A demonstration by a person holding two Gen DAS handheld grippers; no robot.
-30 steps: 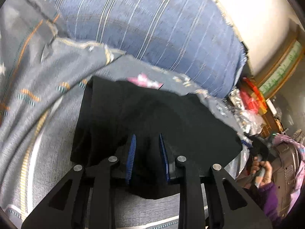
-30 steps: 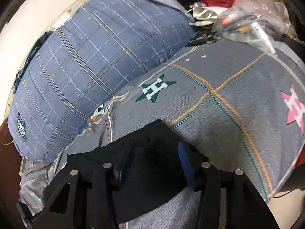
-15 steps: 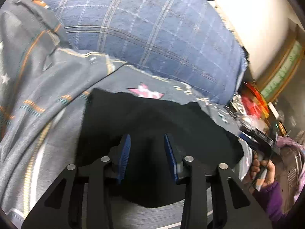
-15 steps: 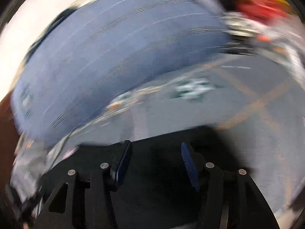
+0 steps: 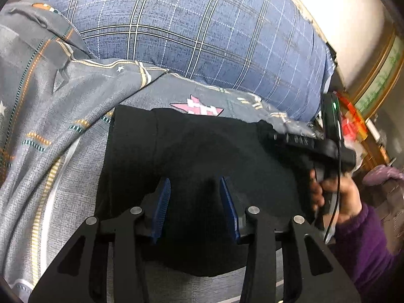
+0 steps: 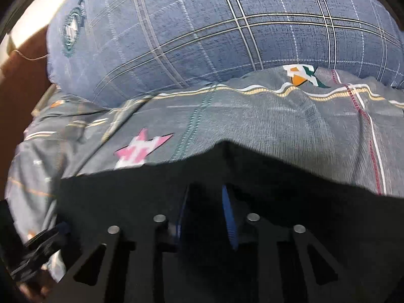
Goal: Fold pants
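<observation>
Black pants [image 5: 202,156], folded into a flat dark rectangle, at centre frame on grey star-patterned bedding [image 5: 63,131]. Left gripper [image 5: 194,202] at lower centre, blue pads spread apart over the fabric. Right gripper [image 6: 205,212] low over the pants, jaws narrowly parted. Blue plaid pillow [image 5: 202,38] across upper frame.

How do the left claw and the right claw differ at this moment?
The left claw has its blue pads well apart; the right claw has its pads closer together, though a gap shows. The left claw's view shows most of the black pants; the right claw's view shows only their far edge. Both sit over the pants; whether either grips fabric is unclear.
</observation>
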